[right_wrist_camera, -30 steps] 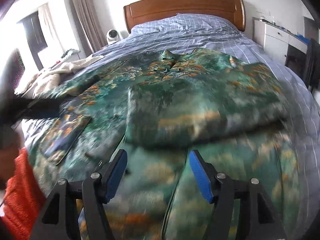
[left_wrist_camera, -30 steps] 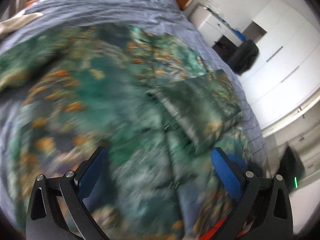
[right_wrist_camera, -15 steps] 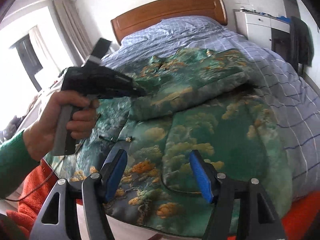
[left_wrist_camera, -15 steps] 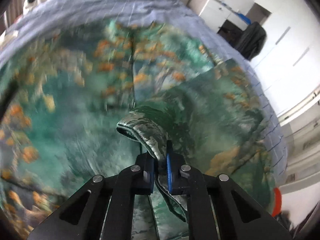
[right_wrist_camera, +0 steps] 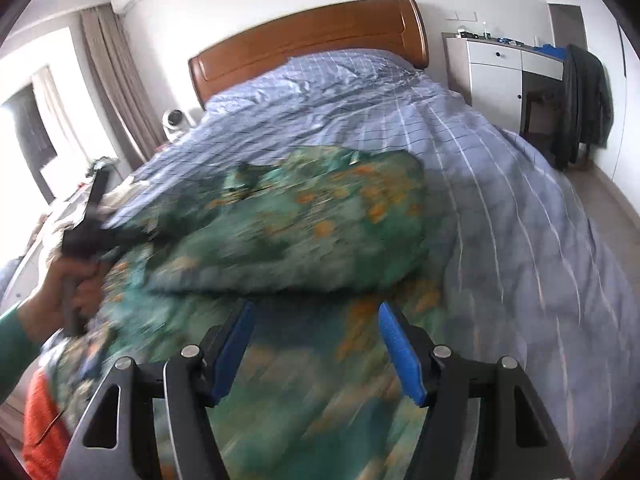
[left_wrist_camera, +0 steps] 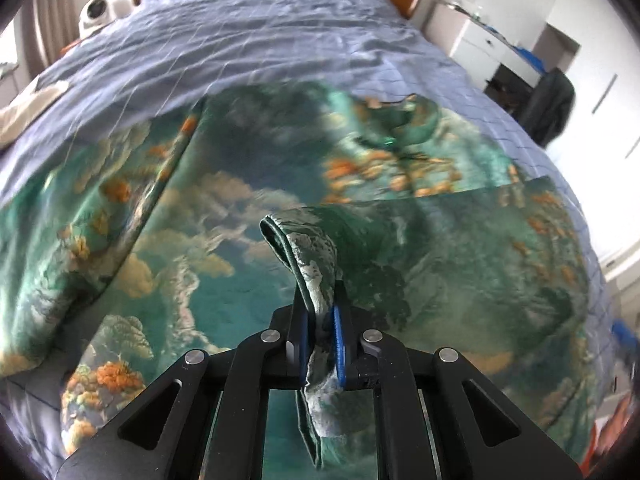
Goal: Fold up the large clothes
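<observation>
Your left hand-held gripper (left_wrist_camera: 320, 340) is clamped on the robe's cuff (left_wrist_camera: 308, 256); the empty, half-open right hand-held gripper (right_wrist_camera: 316, 344) has the folded sleeve (right_wrist_camera: 280, 240) straight ahead.

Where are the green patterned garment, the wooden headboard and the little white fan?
green patterned garment (left_wrist_camera: 240, 280), left wrist view, on its spread-out cloth.
wooden headboard (right_wrist_camera: 308, 44), right wrist view, on the middle of its panel.
white fan (right_wrist_camera: 175, 118), right wrist view, on its round head beside the bed.
</observation>
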